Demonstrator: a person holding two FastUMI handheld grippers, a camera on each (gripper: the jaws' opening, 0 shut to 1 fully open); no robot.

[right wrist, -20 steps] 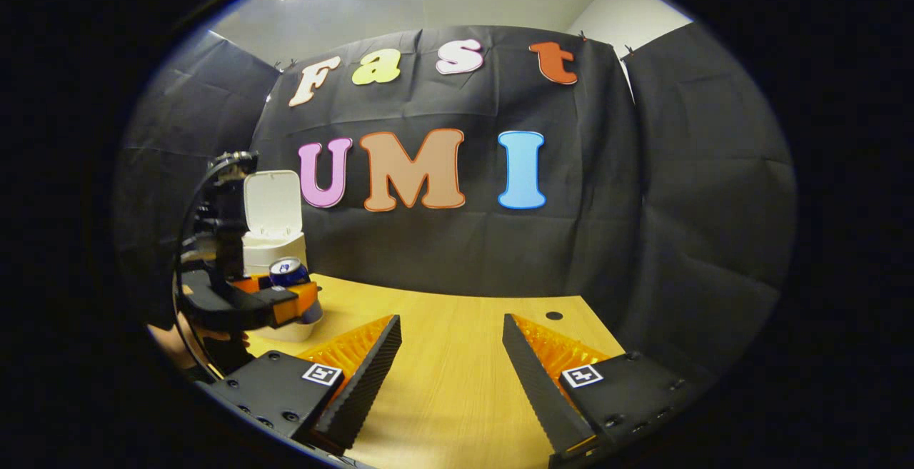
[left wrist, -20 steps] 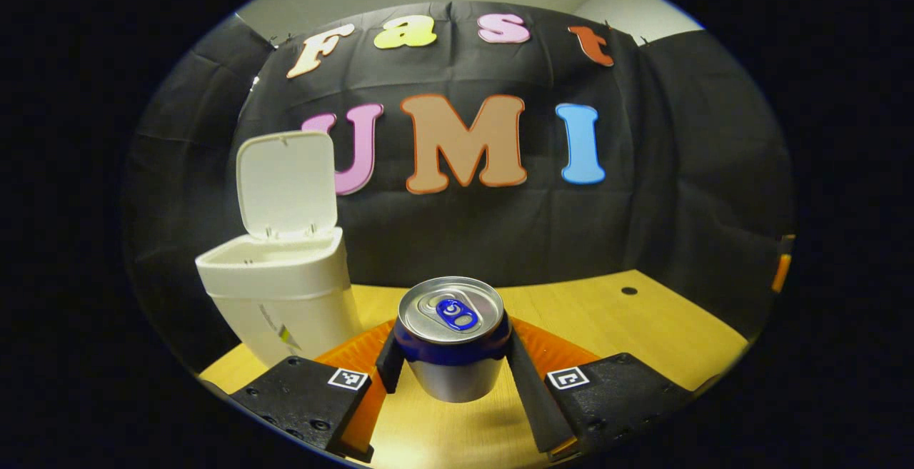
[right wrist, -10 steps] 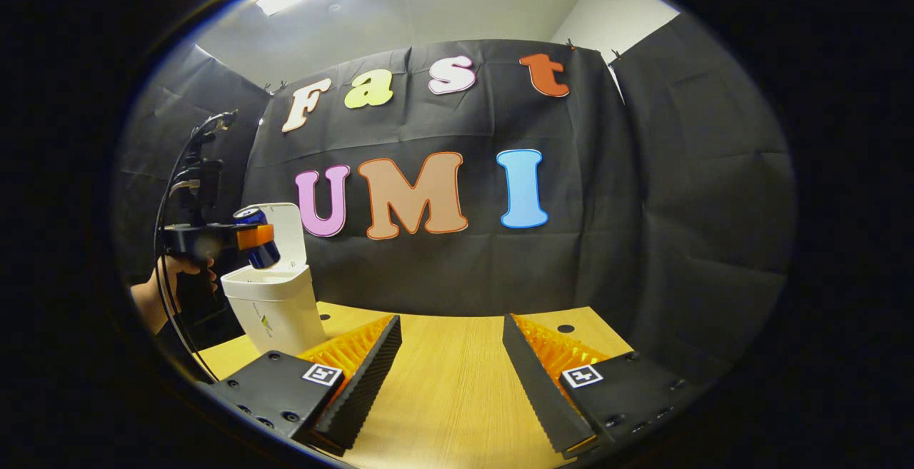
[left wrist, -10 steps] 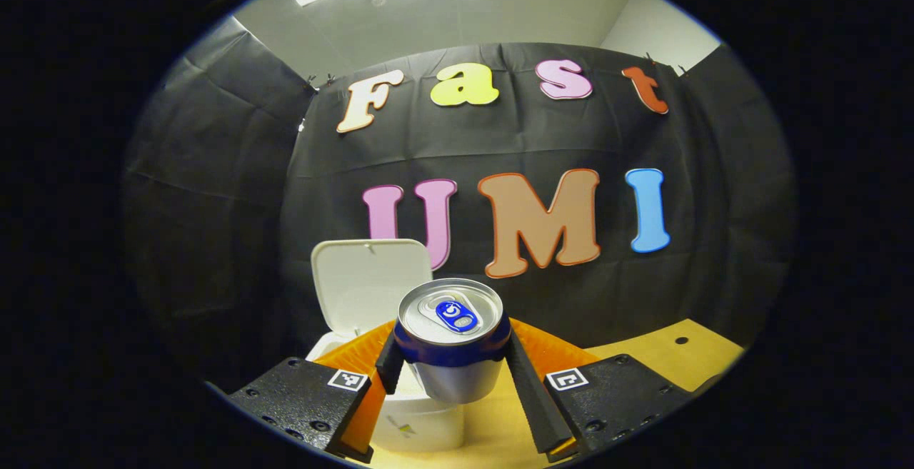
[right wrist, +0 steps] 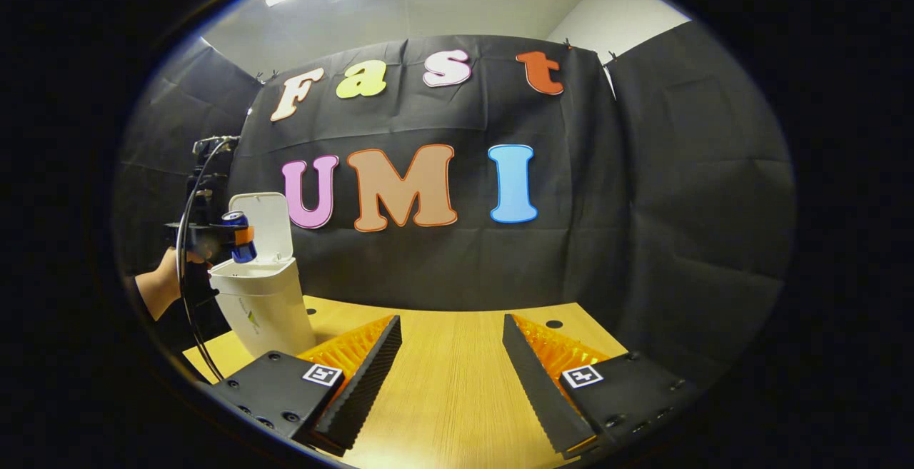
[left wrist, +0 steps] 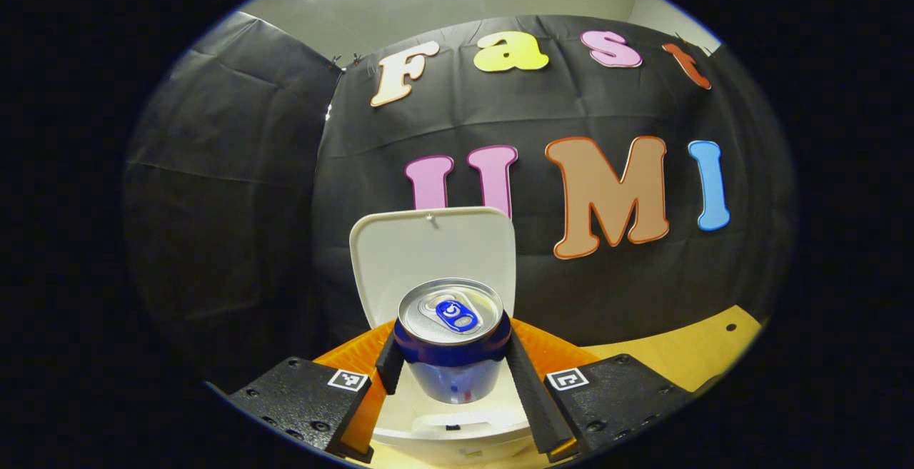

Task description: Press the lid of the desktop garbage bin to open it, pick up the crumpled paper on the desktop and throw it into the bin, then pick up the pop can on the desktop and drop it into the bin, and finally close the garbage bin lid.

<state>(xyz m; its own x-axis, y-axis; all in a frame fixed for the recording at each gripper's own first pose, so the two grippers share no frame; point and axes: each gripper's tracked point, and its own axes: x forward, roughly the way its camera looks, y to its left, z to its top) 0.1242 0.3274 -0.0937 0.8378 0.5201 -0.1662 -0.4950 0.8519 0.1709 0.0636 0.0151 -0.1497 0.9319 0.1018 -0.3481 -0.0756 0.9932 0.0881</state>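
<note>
Gripping the pop can (left wrist: 450,340) between its 2 fingers, the left tool (left wrist: 450,369) holds it above the open garbage bin (right wrist: 263,305), lid (left wrist: 432,258) upright; the right tool (right wrist: 451,362) hangs spread apart over the bench (right wrist: 443,397), seemingly holding nothing.

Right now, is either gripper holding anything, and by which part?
The left gripper holds the pop can upright by its sides just below the top rim, above the open bin. The right gripper holds nothing, jaws apart.

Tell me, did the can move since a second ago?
Yes. In the right gripper view the pop can has risen off the desk to hang over the open bin.
</note>
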